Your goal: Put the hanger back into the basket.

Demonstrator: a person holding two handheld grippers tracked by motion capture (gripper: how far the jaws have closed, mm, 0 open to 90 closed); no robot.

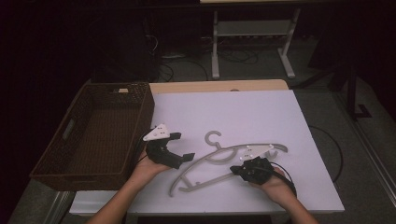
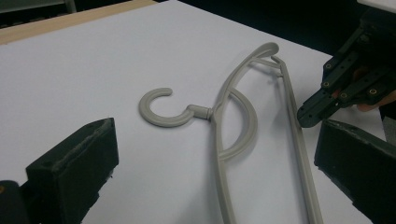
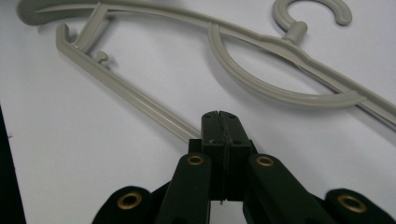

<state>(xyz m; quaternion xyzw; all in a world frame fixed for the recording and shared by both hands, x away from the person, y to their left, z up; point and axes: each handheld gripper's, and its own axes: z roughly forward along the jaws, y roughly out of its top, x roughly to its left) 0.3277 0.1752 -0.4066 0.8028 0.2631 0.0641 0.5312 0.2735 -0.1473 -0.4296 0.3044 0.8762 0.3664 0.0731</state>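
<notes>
Both fingers of the right gripper (image 3: 219, 119) clench the hanger (image 3: 140, 105) bar, hiding it; left gripper (image 2: 205, 168) gapes.

Your left gripper (image 1: 179, 145), lower centre-left of the high view, holds its jaws wide apart, while your right gripper (image 1: 236, 170), lower right of centre, has its jaws pressed together.

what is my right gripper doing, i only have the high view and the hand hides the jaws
observer: in the right gripper view the right gripper has its jaws closed on the straight lower bar of the hanger
operator: is the left one holding anything
observer: no, in the left gripper view the left gripper is open with nothing between its pads, and the hanger lies flat on the sheet ahead of it
</notes>
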